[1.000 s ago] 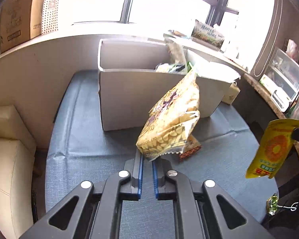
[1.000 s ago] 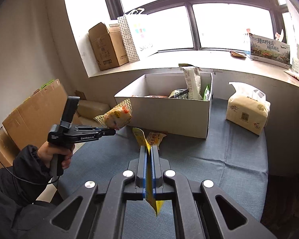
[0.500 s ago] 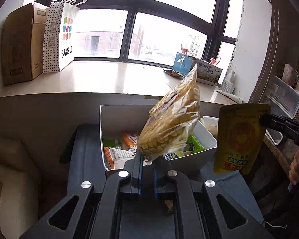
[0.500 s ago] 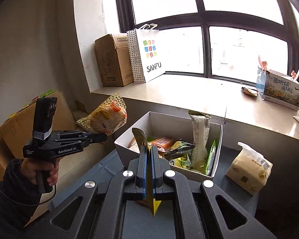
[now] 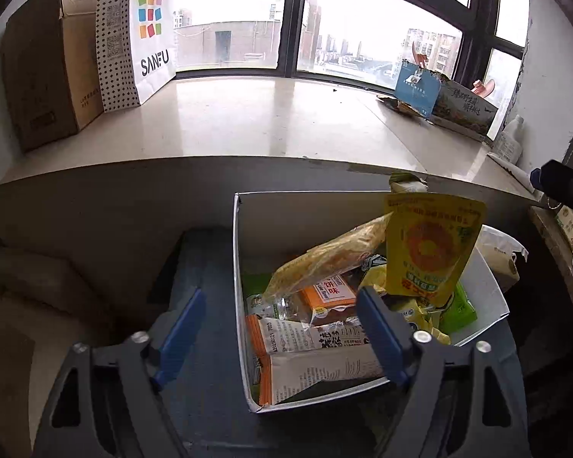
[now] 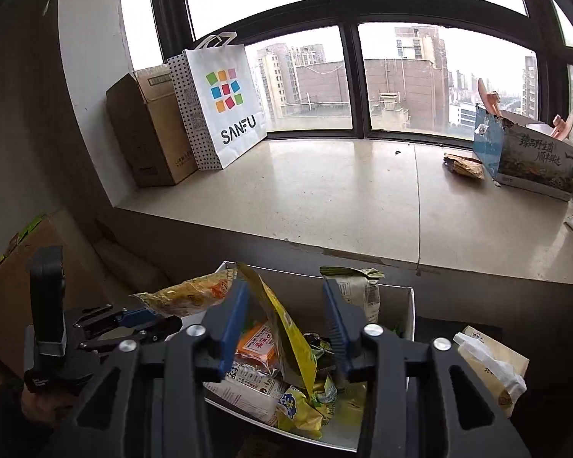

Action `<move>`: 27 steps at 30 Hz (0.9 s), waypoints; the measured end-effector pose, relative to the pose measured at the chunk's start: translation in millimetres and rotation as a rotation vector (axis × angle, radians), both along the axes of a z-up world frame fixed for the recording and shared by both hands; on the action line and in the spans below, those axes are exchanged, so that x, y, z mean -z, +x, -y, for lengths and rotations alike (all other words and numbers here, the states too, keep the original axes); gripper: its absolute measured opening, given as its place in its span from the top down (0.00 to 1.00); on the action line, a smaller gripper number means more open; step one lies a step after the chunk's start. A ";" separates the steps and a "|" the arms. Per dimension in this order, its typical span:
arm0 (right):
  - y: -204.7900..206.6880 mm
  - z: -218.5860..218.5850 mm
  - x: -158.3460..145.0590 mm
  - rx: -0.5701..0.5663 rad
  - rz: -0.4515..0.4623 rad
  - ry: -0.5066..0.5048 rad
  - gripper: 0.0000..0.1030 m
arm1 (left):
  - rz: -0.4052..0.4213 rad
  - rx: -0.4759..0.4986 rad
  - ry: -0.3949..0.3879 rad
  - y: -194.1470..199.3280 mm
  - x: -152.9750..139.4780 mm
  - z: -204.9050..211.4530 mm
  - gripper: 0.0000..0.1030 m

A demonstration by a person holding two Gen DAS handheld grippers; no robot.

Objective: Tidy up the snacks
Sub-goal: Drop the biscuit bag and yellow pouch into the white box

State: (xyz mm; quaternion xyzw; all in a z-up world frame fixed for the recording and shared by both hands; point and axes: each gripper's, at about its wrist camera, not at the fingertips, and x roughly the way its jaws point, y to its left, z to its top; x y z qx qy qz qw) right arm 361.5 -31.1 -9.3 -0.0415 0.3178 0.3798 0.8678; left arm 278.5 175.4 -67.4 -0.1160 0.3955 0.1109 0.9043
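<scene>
A white cardboard box point(image 5: 244, 267) holds several snack packs; it also shows in the right wrist view point(image 6: 408, 305). My left gripper point(image 5: 279, 328) is open above the box's near left part. The orange-yellow snack bag point(image 5: 324, 259) lies loose in the box just past its fingers, and shows too in the right wrist view point(image 6: 187, 294). My right gripper point(image 6: 282, 328) is open over the box. The yellow pouch point(image 6: 286, 332) stands between its fingers, not clamped, and in the left wrist view point(image 5: 428, 244) it stands upright in the box.
A wide stone windowsill point(image 6: 324, 198) runs behind the box, with a brown carton point(image 6: 149, 129), a SANFU paper bag point(image 6: 225, 110) and a printed blue box point(image 6: 527, 152). A tissue pack point(image 6: 489, 370) lies right of the box. The box stands on a dark blue cloth point(image 5: 198, 381).
Both grippers have opened and let go: the orange-yellow bag and the yellow pouch have dropped into the box. Both grippers have moved closer over the box.
</scene>
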 end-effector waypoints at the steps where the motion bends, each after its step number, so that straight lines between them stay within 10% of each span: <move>1: -1.9 0.5 1.5 -0.001 0.000 0.003 0.00 | 0.013 0.004 -0.013 -3.0 2.0 -1.5 0.00; 9: -21.3 20.5 -8.0 0.033 -0.020 0.073 0.00 | 0.051 0.057 -0.019 -30.0 -1.5 15.7 0.00; 19: -80.3 126.3 -56.2 -0.066 -0.281 0.619 0.00 | 0.148 0.174 0.013 -100.8 -21.9 61.1 0.00; 27: -164.1 236.3 -33.0 0.015 -0.190 0.482 0.00 | 0.139 0.251 -0.017 -134.3 -9.5 96.0 0.00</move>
